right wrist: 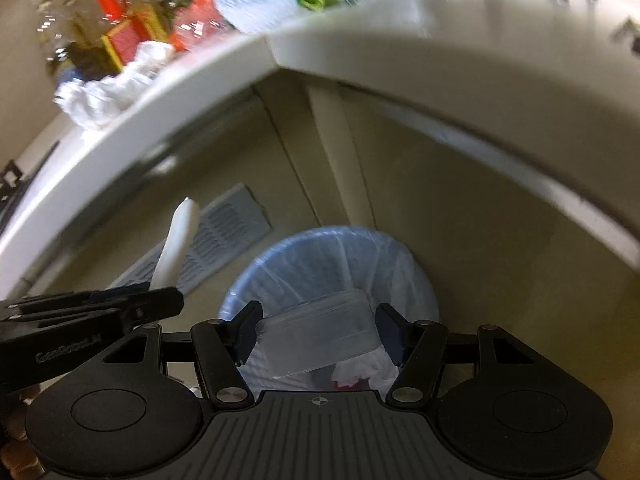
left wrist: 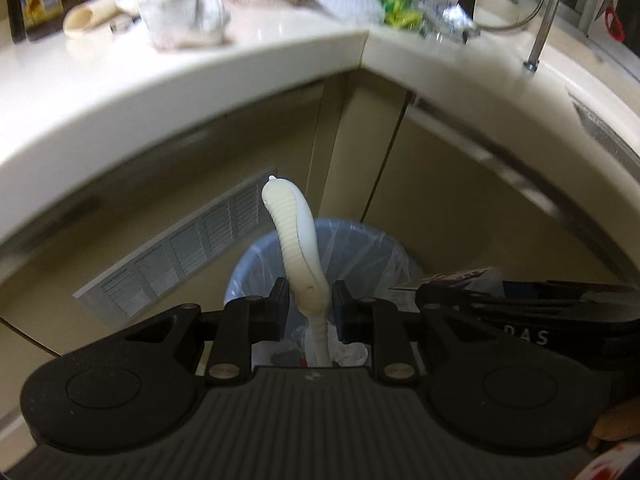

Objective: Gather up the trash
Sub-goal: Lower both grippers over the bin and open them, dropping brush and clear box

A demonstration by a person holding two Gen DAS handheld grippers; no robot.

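My left gripper (left wrist: pixel 309 306) is shut on a white plastic utensil handle (left wrist: pixel 298 248) that sticks up above a blue bin lined with a clear bag (left wrist: pixel 360 256). My right gripper (right wrist: pixel 318 334) is shut on a clear plastic container (right wrist: pixel 320 334) held over the same bin (right wrist: pixel 280 264). Crumpled tissue (right wrist: pixel 372 364) lies in the bin. The left gripper and its utensil (right wrist: pixel 178 244) show at the left of the right wrist view. More trash sits on the counter: crumpled white paper (left wrist: pixel 184 4), a green wrapper (left wrist: pixel 400 16), and foil (left wrist: pixel 456 16).
The white countertop edge (left wrist: pixel 200 80) overhangs beige cabinet doors (left wrist: pixel 440 208). A floor vent grille (left wrist: pixel 180 256) sits left of the bin. Bottles and red boxes (right wrist: pixel 128 36) stand at the counter's back. A sink edge (left wrist: pixel 600 128) and red scissors (left wrist: pixel 612 0) are at right.
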